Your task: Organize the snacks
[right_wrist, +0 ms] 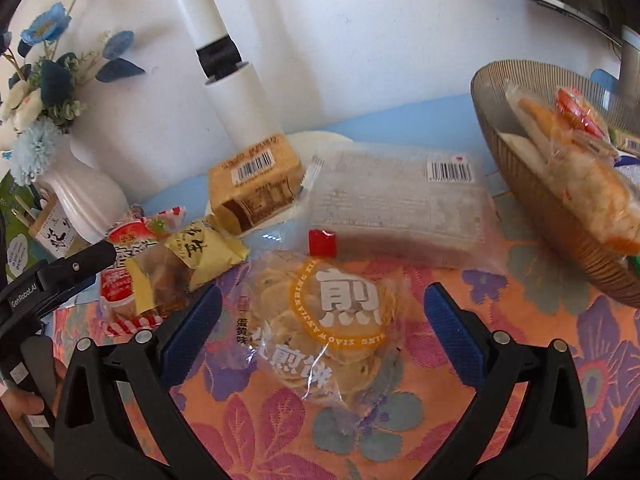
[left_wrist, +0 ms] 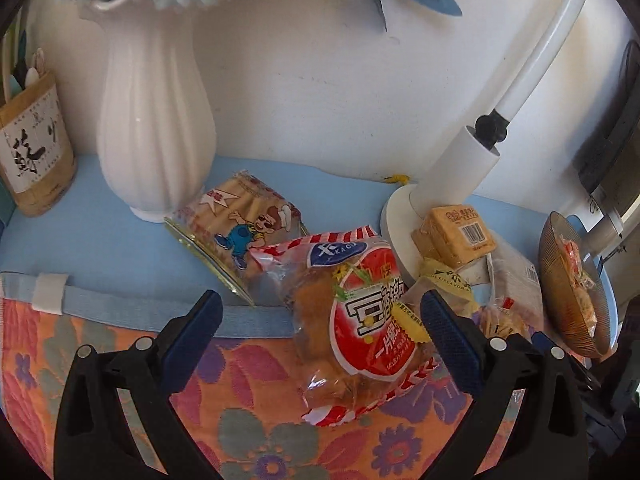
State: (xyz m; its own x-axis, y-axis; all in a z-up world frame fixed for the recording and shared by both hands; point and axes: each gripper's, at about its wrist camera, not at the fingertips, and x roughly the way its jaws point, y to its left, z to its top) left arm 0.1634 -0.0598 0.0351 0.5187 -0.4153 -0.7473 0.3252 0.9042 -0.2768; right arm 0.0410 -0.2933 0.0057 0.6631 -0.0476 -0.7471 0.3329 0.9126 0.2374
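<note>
Snacks lie scattered on a flowered cloth [right_wrist: 540, 280] and a blue mat [left_wrist: 100, 240]. The left gripper [left_wrist: 322, 320] stands with jaws wide apart around a red bread packet [left_wrist: 360, 320], its pads clear of the wrapper. The right gripper [right_wrist: 323, 316] is likewise spread, a clear bag of round crackers [right_wrist: 320, 332] between its fingers, untouched. A ribbed bowl [right_wrist: 520, 184] at the right already holds several packets. A white vase [left_wrist: 152, 120] stands behind.

Right tool [right_wrist: 322, 328] spread wide over cracker bag [right_wrist: 320, 332], bowl [right_wrist: 532, 216] beside
</note>
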